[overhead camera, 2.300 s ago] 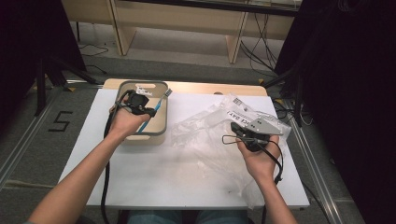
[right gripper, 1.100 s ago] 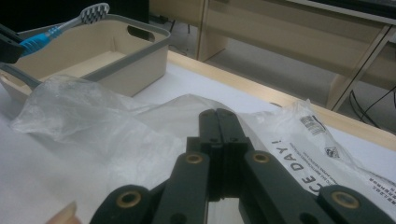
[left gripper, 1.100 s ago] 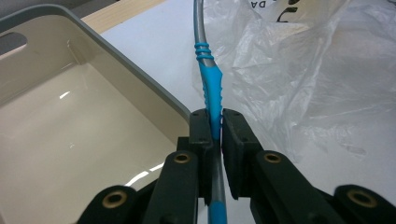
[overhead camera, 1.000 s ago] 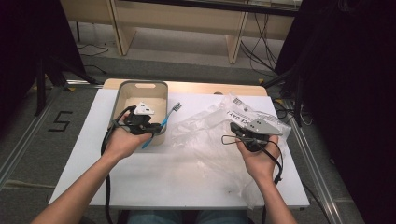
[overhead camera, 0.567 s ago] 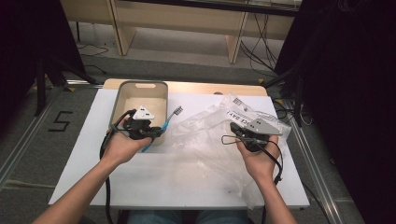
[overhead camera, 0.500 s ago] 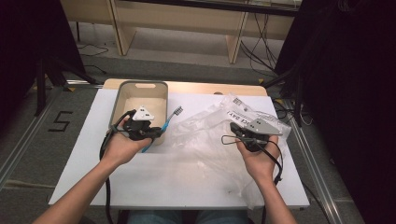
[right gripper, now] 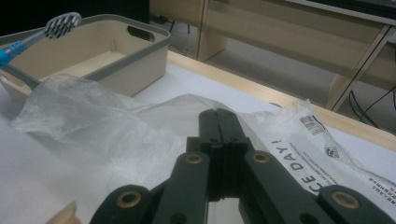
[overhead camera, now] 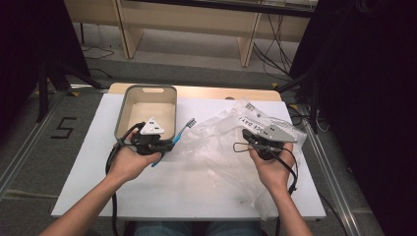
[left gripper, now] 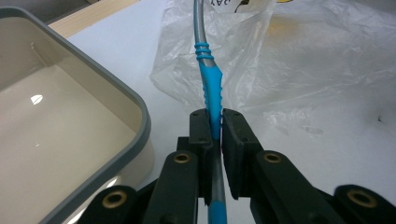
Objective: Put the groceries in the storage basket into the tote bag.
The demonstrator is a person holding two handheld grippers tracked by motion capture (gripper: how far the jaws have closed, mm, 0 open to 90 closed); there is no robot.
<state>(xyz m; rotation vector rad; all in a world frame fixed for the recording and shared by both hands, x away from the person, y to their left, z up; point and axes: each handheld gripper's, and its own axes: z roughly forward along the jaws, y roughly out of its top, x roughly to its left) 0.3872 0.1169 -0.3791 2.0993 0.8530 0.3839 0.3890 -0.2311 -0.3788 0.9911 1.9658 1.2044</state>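
Observation:
A blue and grey toothbrush (overhead camera: 178,134) is held off the table, its bristle head pointing at the clear plastic bag (overhead camera: 216,137). My left gripper (overhead camera: 167,145) is shut on the blue handle (left gripper: 209,84), just right of the grey-rimmed beige bin (overhead camera: 122,113). The right gripper (overhead camera: 246,136) rests over the bag's right part. Its jaws (right gripper: 217,114) are closed together, and the film (right gripper: 93,121) folds up to their tips. The brush head (right gripper: 60,23) shows at the upper left in the right gripper view.
The bin (left gripper: 135,100) looks empty and stands at the back left of the white table (overhead camera: 88,162). Crumpled bag film (left gripper: 303,60) spreads over the table's middle and right. Wooden shelving (right gripper: 299,32) stands beyond the far edge.
The left gripper has carried the toothbrush from over the bin out to the right, toward the bag. The right gripper and the bag have stayed put.

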